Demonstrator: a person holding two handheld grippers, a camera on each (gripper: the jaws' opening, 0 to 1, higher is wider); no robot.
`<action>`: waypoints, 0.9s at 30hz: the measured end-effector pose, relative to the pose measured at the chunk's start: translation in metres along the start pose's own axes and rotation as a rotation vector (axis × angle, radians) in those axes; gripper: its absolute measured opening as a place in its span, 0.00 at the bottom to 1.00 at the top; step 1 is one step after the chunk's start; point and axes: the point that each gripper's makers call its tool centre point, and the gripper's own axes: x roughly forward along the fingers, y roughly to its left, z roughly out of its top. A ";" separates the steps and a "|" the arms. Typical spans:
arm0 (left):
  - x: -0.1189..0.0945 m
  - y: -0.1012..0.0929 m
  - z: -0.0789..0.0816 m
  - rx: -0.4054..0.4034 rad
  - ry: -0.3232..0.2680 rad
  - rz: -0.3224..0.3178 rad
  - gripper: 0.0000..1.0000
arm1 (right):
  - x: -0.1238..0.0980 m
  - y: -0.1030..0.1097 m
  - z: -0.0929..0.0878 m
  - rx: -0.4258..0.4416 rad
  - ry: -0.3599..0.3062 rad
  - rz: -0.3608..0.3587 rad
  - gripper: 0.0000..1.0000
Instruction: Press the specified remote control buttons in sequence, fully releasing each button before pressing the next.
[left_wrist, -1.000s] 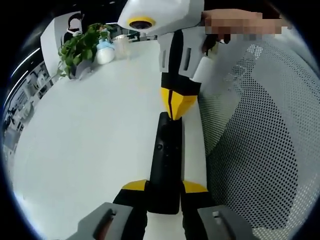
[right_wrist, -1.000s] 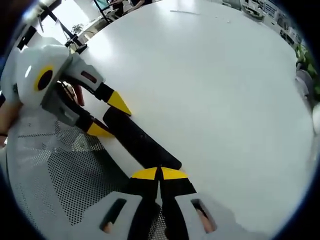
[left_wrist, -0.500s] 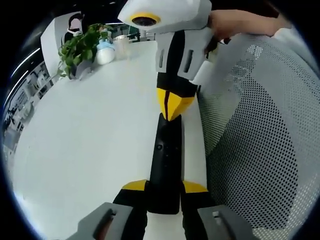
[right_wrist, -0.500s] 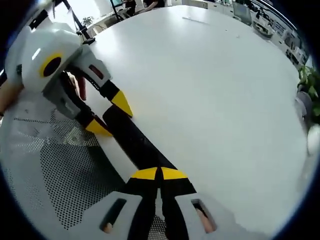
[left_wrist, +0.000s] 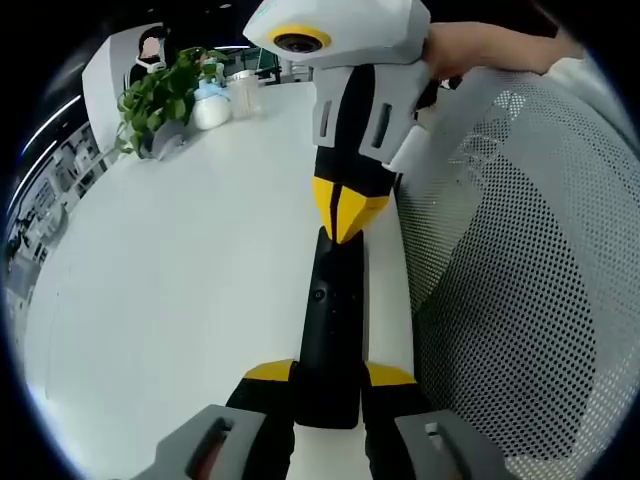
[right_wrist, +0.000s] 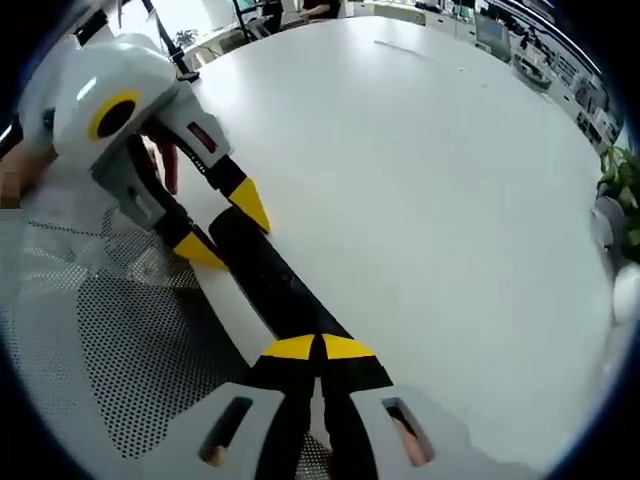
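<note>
Black remote lies lengthwise along the near edge of the white bench, just beside the mesh chair back. Your left gripper has its fingers clenched on the remote's near end, one yellow tip on each side; in the right gripper view that same gripper shows at the far end of the remote, straddling it.

Your right gripper has its fingers pressed together into a single point, grasping nothing, and that point sits over the opposite end of the remote. In the left gripper view the right gripper looks to touch or nearly touch the remote's top face; whether a button is actually down you cannot tell from here.

To do this step well, keep the left grip steady so the remote does not slide toward the bench edge. Bring the closed tip straight down on the target button, not at a slant, since the point is narrow and could slip onto a neighbour. Then lift fully clear before going to the next button. Hold both views low enough that the whole remote stays in sight.
</note>
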 end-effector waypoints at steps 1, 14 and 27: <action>0.000 0.000 0.000 0.001 0.001 0.000 0.25 | 0.000 0.000 0.001 -0.064 -0.011 0.002 0.00; 0.001 0.000 0.001 -0.001 -0.003 0.002 0.25 | 0.001 -0.001 0.001 -0.161 -0.009 -0.006 0.00; 0.001 0.000 0.002 0.006 0.001 -0.003 0.24 | 0.001 0.000 0.002 -0.147 0.009 -0.025 0.00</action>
